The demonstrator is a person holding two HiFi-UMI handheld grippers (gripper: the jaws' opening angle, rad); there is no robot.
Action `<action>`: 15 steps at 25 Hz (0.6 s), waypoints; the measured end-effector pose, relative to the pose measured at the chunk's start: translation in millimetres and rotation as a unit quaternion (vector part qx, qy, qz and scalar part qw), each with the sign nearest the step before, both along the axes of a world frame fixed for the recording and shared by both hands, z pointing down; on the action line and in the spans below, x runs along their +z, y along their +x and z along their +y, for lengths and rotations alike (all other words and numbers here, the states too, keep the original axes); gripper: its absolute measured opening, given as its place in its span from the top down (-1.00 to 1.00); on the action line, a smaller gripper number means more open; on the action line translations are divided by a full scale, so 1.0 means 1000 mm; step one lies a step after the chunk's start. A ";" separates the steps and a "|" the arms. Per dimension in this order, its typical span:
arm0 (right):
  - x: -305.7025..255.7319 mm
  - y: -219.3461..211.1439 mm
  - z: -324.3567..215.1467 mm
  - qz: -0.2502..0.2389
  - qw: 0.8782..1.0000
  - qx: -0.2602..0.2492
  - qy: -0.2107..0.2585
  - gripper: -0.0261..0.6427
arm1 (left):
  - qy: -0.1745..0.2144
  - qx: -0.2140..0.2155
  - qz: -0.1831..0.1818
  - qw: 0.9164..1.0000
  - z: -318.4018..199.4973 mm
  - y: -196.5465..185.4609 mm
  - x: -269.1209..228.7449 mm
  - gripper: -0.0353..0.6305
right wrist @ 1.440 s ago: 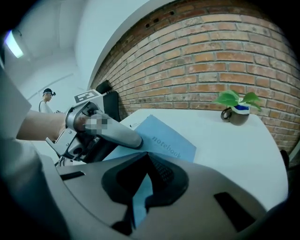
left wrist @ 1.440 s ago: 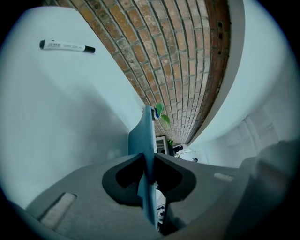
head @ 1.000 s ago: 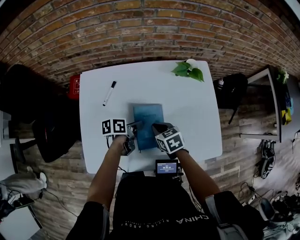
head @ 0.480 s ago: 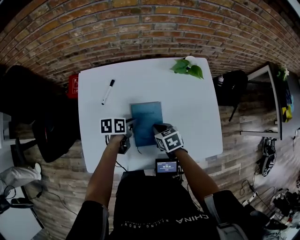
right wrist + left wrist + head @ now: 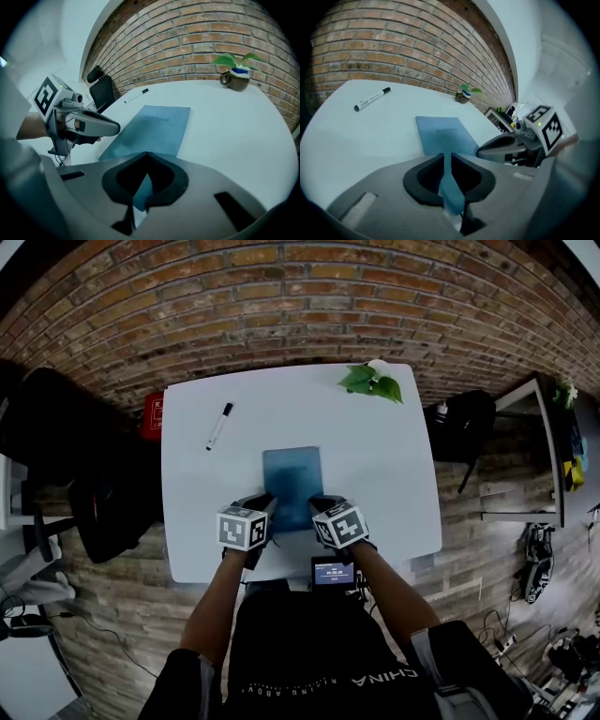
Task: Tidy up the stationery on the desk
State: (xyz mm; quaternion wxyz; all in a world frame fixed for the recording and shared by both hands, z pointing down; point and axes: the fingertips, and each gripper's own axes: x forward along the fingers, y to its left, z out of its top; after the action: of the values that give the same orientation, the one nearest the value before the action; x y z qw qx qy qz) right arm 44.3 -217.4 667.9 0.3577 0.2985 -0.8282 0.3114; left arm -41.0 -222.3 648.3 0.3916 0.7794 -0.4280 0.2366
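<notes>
A blue notebook (image 5: pixel 292 479) lies flat in the middle of the white desk (image 5: pixel 384 474). My left gripper (image 5: pixel 265 503) is at its near left corner. In the left gripper view the notebook's (image 5: pixel 443 133) corner runs through the narrow gap of the left gripper (image 5: pixel 445 157), whose jaws have just been closing and now press on it. My right gripper (image 5: pixel 320 505) sits at the near right corner, shut tip to tip (image 5: pixel 146 153) over the notebook's (image 5: pixel 154 129) near edge. A black-capped white marker (image 5: pixel 218 426) lies apart at the far left.
A small potted plant (image 5: pixel 375 381) stands at the desk's far right edge. A device with a lit screen (image 5: pixel 333 573) sits at the near edge between my arms. A black chair (image 5: pixel 103 502) stands left of the desk, a red object (image 5: pixel 150 413) by its left edge.
My left gripper has rolled and slid from the notebook's left edge to its near left corner. The right gripper has dropped slightly at the near right corner. The notebook stays on the desk.
</notes>
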 end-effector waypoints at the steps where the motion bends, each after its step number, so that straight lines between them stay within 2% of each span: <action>1: 0.000 0.003 0.003 0.001 1.000 -0.002 -0.001 0.90 | 0.002 0.009 -0.021 1.000 0.007 0.003 0.003 0.74; 3: -0.001 0.008 0.008 0.005 1.000 -0.007 -0.004 0.90 | -0.004 0.014 -0.049 0.999 0.020 0.008 0.011 0.81; 4: 0.000 0.009 0.011 0.006 1.000 -0.009 -0.008 0.90 | -0.005 0.007 -0.051 0.999 0.025 0.008 0.014 0.84; 7: 0.001 0.011 0.015 0.009 1.000 -0.015 -0.014 0.90 | -0.003 -0.024 -0.041 0.999 0.027 0.007 0.015 0.86; 11: 0.001 0.014 0.017 0.015 1.000 -0.021 -0.007 0.90 | -0.004 -0.014 -0.052 0.999 0.027 0.009 0.017 0.86; 15: 0.000 0.015 0.016 0.025 0.999 -0.024 -0.004 0.90 | 0.000 -0.011 -0.047 0.999 0.027 0.010 0.015 0.86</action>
State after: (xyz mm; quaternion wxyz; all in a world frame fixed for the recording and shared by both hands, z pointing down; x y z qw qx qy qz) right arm 59.1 -201.3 667.9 0.3866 0.2845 -0.8251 0.2980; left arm -31.2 -195.6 663.0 0.3739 0.7624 -0.4546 0.2688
